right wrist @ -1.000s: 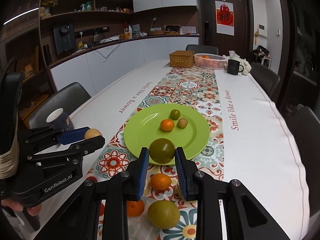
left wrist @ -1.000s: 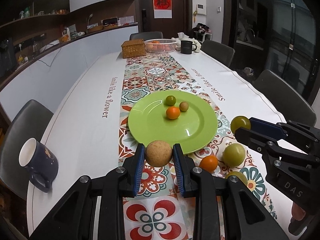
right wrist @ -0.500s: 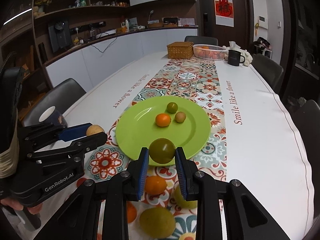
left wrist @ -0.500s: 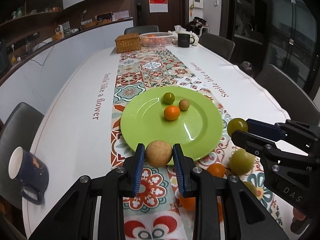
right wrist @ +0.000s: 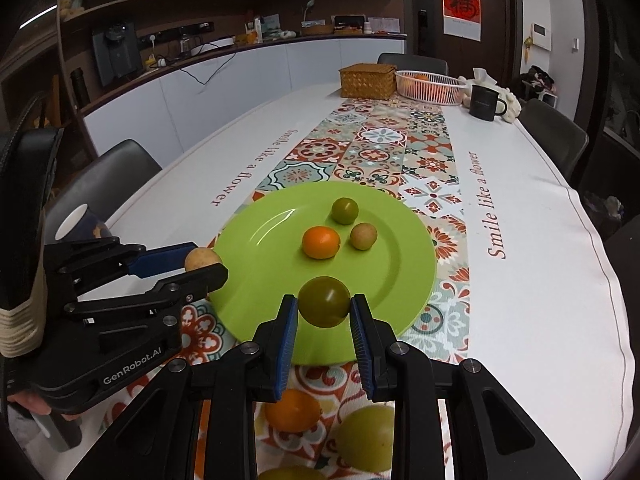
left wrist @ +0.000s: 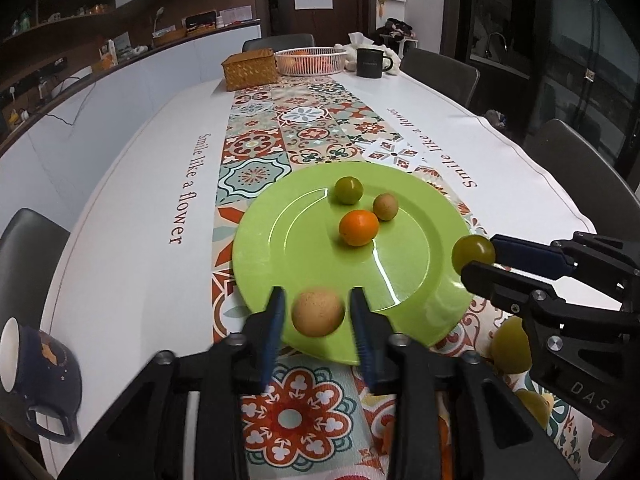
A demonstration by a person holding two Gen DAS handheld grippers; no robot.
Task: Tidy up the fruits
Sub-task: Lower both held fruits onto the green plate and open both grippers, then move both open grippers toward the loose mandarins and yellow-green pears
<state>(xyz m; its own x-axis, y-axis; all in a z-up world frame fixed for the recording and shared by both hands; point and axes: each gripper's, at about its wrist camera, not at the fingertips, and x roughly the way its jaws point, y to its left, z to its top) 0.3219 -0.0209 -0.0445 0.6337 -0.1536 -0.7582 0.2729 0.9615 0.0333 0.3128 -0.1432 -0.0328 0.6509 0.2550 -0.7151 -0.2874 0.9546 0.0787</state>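
A green plate (left wrist: 280, 248) lies on the patterned runner and holds a small green fruit (left wrist: 348, 189), an orange one (left wrist: 359, 227) and a small brown one (left wrist: 385, 207). My left gripper (left wrist: 318, 294) is over the plate's near rim. Its jaws are opening, and a round brown fruit (left wrist: 318, 313) sits between them with a gap on each side. My right gripper (right wrist: 324, 300) is shut on a dark green fruit (right wrist: 325, 301) above the plate's (right wrist: 260, 248) near edge. Each gripper also shows in the other's view: right gripper (left wrist: 476, 258), left gripper (right wrist: 212, 266).
Loose fruits lie on the runner close below the grippers, among them an orange (right wrist: 292, 410) and a yellow-green fruit (right wrist: 370, 438). A dark blue mug (left wrist: 36, 364) stands near the left table edge. A wicker box (left wrist: 250, 69), white basket (left wrist: 311, 60) and black mug (left wrist: 370, 63) stand at the far end.
Both grippers moved forward and down until they are over the plate's near rim. The left jaws, pressed on the brown fruit before, have parted from it.
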